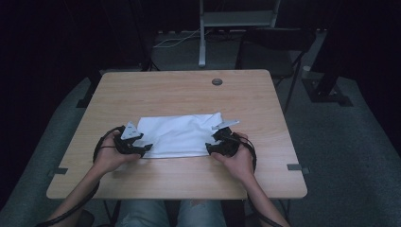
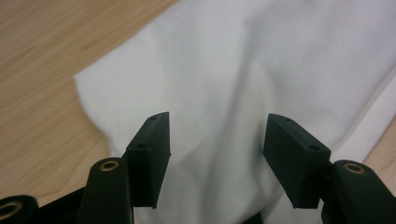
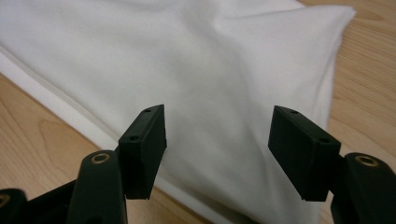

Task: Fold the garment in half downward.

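Note:
A folded white cloth (image 1: 179, 135) lies flat in the middle of the wooden table (image 1: 179, 90). My left gripper (image 1: 142, 149) hovers at its near left corner, jaws apart. In the left gripper view the cloth (image 2: 243, 79) spreads beneath my left gripper (image 2: 217, 144), and nothing is pinched between the pads. My right gripper (image 1: 212, 145) sits at the near right corner, also with jaws apart. The right gripper view has the cloth (image 3: 187, 65) below my right gripper (image 3: 217, 140), with its layered hem running along the left side.
A small round grommet (image 1: 217, 82) sits in the table near the far edge. A desk frame (image 1: 203, 33) and a dark chair (image 1: 279, 47) stand beyond the table. Bare wood surrounds the cloth on all sides.

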The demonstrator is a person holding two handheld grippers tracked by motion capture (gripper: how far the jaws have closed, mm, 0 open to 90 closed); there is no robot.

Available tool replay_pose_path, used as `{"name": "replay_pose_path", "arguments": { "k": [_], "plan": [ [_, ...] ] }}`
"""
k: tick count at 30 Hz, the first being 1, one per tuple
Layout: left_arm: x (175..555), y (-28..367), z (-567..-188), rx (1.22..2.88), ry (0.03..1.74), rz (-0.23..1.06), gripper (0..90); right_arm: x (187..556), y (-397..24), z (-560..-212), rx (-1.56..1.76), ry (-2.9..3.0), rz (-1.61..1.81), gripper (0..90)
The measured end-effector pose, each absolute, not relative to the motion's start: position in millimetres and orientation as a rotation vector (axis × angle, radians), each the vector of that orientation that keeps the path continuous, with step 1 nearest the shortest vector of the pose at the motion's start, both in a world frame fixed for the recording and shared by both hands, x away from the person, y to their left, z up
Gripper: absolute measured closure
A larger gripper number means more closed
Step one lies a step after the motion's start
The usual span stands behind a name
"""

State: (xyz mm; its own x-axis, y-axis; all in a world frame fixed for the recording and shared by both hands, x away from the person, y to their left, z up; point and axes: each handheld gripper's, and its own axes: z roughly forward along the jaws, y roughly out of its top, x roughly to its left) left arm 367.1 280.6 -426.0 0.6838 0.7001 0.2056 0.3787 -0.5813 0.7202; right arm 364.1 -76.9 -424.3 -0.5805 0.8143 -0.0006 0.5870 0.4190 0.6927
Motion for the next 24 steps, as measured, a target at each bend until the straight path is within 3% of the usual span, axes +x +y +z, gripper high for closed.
{"name": "replay_pose_path", "arguments": {
  "k": [8,24],
  "plan": [
    [364,295,-427,2.244,0.861,0.643,41.4,362,-87,-436,1.241,2.347,0.962,37.3],
    [381,274,-434,2.234,0.853,0.61,41.6,373,-106,-437,1.278,2.303,0.965,37.4]
  ]
}}
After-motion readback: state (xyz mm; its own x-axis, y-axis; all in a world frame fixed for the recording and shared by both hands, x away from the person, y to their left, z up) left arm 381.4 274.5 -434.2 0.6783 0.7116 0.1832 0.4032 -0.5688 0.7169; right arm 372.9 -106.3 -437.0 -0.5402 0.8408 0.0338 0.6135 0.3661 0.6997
